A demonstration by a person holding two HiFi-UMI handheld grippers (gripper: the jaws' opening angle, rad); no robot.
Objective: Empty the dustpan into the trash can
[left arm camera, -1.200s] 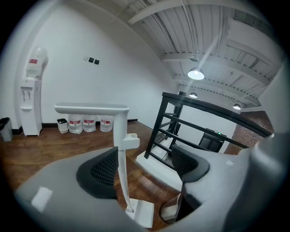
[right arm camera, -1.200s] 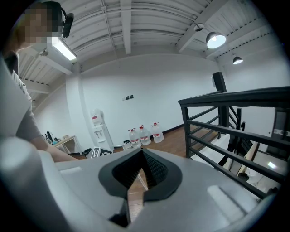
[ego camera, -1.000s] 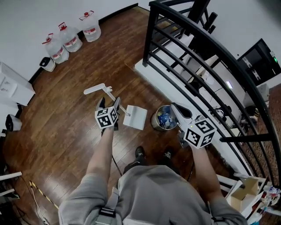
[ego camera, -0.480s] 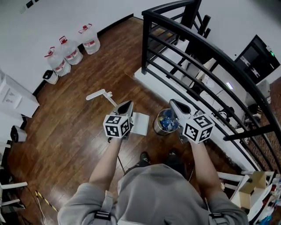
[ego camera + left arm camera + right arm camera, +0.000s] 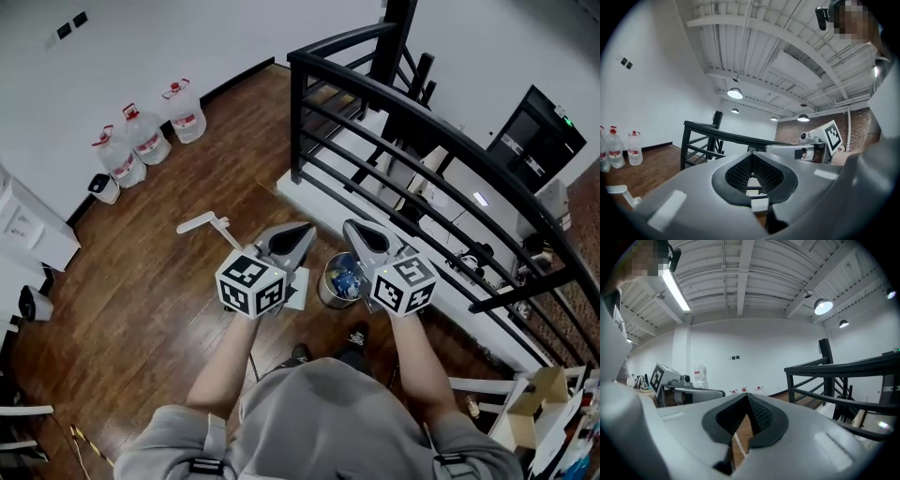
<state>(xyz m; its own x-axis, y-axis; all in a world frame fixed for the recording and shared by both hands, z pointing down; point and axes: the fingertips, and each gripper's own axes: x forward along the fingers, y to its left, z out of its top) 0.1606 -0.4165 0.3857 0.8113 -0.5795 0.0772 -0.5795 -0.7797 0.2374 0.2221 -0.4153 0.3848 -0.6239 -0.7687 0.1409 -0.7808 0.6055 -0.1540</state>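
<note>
**Setting.** The wooden floor (image 5: 141,300) fills the head view. A black railing (image 5: 296,122) sweeps from 12 o'clock round to 4 o'clock.

**Task items.** The trash can (image 5: 324,284) stands on the floor at the centre of the view, with blue and pale litter visible inside. The white dustpan (image 5: 298,283) lies on the floor just beside the can, at its 9 o'clock. Its long handle (image 5: 200,223) runs off toward 10 o'clock. Most of the pan is hidden behind the left claw's marker cube.

**Claws.** The left claw (image 5: 304,229) has its jaws together with nothing between them. It is held level above the pan and clear of it. The right claw (image 5: 349,227) also has its jaws together and empty, and it sits above the can's 3 o'clock side.

**Progress.** The pan is released and lying down, the can holds litter and both claws are empty, so tipping appears to be finished. Little seems left beyond drawing the hands away. Whether the pan is fully empty cannot be confirmed.

**Change from one second ago.**
- The left claw was low at the pan's handle with jaws wide apart. It has since closed and lifted away.
- The right claw has risen slightly.
- The pan and can lie as before.
</note>
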